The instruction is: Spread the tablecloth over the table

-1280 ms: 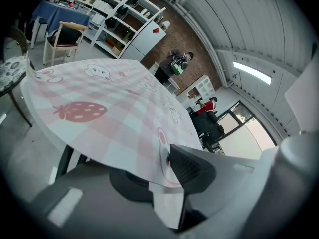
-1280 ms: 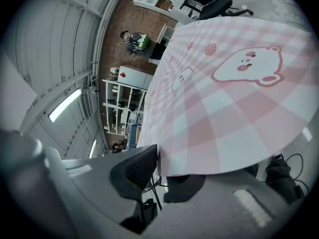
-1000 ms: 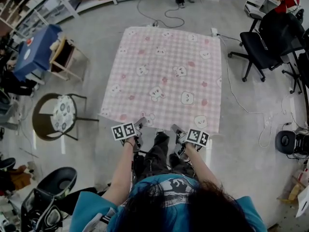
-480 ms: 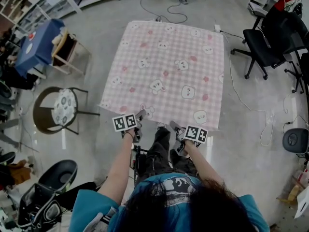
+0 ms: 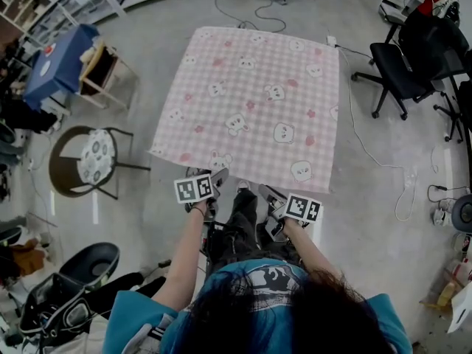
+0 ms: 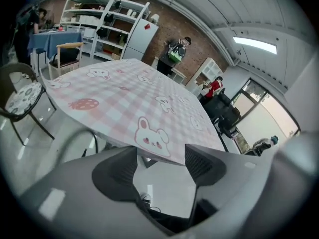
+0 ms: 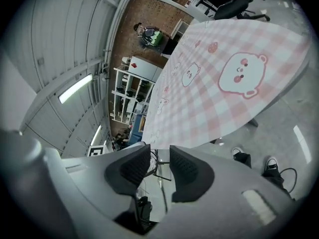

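The pink checked tablecloth (image 5: 254,102) with bear and rabbit prints lies flat over the table, and its near edge hangs just ahead of both grippers. My left gripper (image 5: 217,178) is a little short of that edge. Its jaws are opening wide with nothing between them (image 6: 160,166), and the cloth's rabbit print (image 6: 149,136) shows just beyond the pads. My right gripper (image 5: 267,195) is also clear of the edge, slightly nearer to me. Its jaws are opening too (image 7: 159,167), the gap holds nothing, and the cloth (image 7: 224,93) lies ahead of it.
A black office chair (image 5: 402,68) stands right of the table, and cables (image 5: 354,135) run over the floor beside it. At left are a round-seat chair (image 5: 92,172), a wooden chair (image 5: 103,80) and a blue-covered table (image 5: 55,68). Another black chair (image 5: 81,271) is at lower left.
Both grippers were at the cloth's near edge. They have since drawn back towards me and risen slightly, and their jaws have opened. The cloth lies flat.
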`<state>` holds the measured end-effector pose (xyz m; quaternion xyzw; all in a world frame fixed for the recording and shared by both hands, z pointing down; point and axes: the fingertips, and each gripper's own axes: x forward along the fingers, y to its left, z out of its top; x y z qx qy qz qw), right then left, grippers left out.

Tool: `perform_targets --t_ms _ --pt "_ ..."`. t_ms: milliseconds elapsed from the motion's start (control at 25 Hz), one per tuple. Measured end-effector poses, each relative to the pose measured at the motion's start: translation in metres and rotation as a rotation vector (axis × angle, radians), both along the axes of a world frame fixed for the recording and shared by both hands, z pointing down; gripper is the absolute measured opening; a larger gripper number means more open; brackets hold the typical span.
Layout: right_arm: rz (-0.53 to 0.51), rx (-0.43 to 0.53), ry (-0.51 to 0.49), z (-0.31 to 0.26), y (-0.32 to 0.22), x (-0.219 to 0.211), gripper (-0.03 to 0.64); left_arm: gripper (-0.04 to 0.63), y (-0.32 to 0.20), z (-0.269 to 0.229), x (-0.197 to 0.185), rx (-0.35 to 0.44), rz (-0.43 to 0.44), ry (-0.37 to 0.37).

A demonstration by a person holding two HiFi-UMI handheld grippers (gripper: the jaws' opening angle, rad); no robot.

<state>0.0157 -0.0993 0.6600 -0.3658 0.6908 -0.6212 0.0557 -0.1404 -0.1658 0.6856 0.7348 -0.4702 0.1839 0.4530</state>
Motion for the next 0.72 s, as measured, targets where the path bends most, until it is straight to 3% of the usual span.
perform_targets --t_ms 200,320,560,720 --pt "0.018 0.077 -0.019 -0.026 -0.007 0.022 0.109 0.299 0.023 -0.018 0.013 0.028 -0.127 0.146" --pt "0.014 0.147 0.013 -0.047 -0.012 0.033 0.104 0.279 0.025 -0.036 0.015 0.096 -0.167 0.178" --pt "-0.032 0.276 0.05 -0.084 -0.021 0.063 0.104 0.258 0.018 -0.098 0.037 0.296 -0.08 0.079" --pt "-0.075 0.382 0.126 -0.107 -0.019 0.077 0.103 0.245 0.019 -0.143 0.054 0.414 0.001 0.098"
